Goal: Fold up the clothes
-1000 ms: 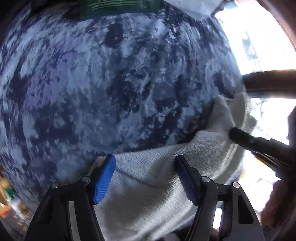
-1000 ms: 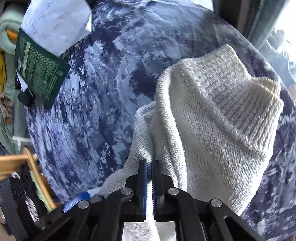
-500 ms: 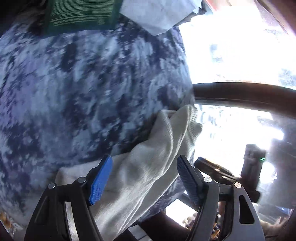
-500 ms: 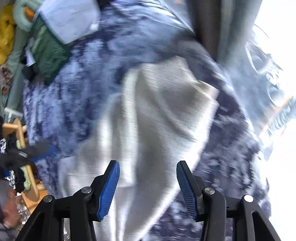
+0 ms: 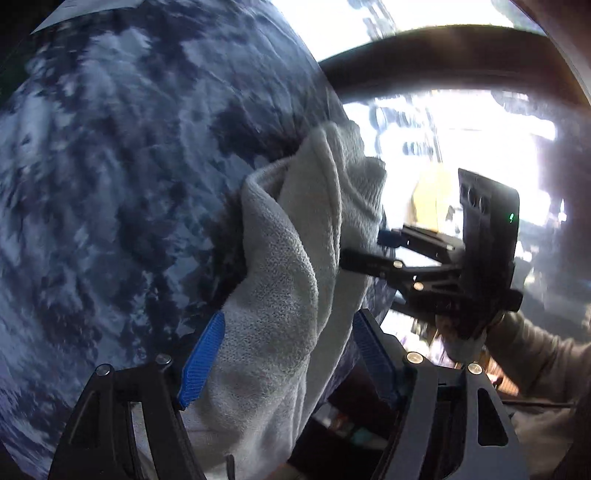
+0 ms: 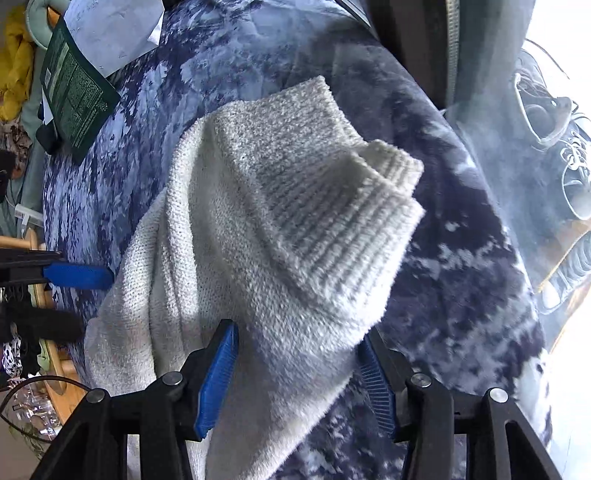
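Note:
A cream knit garment point(image 6: 288, 221) with a ribbed cuff lies folded over itself on a blue and white mottled blanket point(image 6: 461, 295). My right gripper point(image 6: 295, 373) stands open above its near end, with the knit showing between the blue pads but not pressed. In the left wrist view the same garment point(image 5: 288, 288) runs up between the jaws of my left gripper point(image 5: 288, 362), which is also open over it. The right gripper point(image 5: 365, 247) shows there at the garment's right side, held by a sleeved hand point(image 5: 535, 365). The left gripper point(image 6: 74, 301) enters the right wrist view at the left edge.
A dark green packet point(image 6: 74, 92) and white paper point(image 6: 110, 33) lie at the blanket's far left. Shoes point(image 6: 554, 147) sit on the floor beyond the right edge. A wooden rack point(image 6: 48, 350) stands at the left. A dark bar point(image 5: 443, 55) crosses bright window light.
My right gripper was shut on a fold of the garment a second ago and has let go, now standing open. The left gripper rolled and swung toward the blanket's edge, staying open.

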`<state>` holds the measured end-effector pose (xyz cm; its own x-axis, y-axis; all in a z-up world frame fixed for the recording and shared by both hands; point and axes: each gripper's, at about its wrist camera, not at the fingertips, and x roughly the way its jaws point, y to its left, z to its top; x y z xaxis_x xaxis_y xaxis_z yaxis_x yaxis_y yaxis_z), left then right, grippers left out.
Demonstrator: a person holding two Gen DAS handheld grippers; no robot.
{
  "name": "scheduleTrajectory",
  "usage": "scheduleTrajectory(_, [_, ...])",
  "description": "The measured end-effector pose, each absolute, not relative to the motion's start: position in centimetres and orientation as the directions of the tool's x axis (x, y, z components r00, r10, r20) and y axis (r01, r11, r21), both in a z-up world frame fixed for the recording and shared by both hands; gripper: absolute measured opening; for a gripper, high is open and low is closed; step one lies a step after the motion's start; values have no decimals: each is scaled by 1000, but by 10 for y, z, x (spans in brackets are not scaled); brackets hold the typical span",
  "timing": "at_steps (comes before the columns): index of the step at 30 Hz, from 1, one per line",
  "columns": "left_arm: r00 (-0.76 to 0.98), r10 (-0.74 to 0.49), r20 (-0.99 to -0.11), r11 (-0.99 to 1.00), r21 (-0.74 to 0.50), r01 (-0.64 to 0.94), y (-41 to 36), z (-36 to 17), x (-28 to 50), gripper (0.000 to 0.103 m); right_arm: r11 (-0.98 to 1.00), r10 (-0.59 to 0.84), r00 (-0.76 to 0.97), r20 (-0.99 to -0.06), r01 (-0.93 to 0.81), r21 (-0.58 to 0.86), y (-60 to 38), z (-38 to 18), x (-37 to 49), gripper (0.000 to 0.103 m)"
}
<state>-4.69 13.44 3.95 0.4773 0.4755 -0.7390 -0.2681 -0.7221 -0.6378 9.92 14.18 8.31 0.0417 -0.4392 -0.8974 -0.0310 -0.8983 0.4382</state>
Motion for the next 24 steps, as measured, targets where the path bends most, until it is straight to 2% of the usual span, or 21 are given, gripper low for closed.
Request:
scheduleTrajectory(7, [603,439,-666,-669,-690,-276,156,18,-62,75,-852,-511,15,-859,-140,504,158,79,100,55])
scheduleTrajectory(8, [627,429,-651,-669,-695,-263,160,12,-63,75,-849,-514,14,-858,-152,506,160,78,99,52])
scheduleTrajectory(12, [686,408,-602,-652,-719,-243,176,-4,-66,75,-870,-482,21,-876,-128,475,160,80,100,22])
scheduleTrajectory(15, [705,399,-586,-643,-727,-240,188,-10,-64,75,-883,-462,13,-887,-106,458,157,89,102,18])
scheduleTrajectory(18, [685,378,-623,-660,-700,-273,197,-7,-62,75,-895,-440,-14,-898,-69,440,148,106,105,16])
scheduleTrajectory(20, [641,357,-680,-666,-666,-335,202,2,-53,73,-895,-441,-23,-897,-67,442,139,115,109,15])
scheduleTrajectory(21, [620,343,-706,-661,-650,-374,204,7,-49,64,-898,-435,-29,-900,-65,436,134,119,110,14])
scheduleTrajectory(22, [615,341,-712,-663,-645,-380,203,10,-47,37,-905,-419,-38,-907,-64,421,131,124,111,14])
scheduleTrajectory(23, [610,338,-717,-664,-641,-385,202,13,-45,29,-912,-404,-47,-913,-62,407,127,129,112,14])
scheduleTrajectory(24, [613,375,-696,-674,-658,-336,197,16,-48,28,-917,-392,-56,-918,-62,395,125,133,113,14])
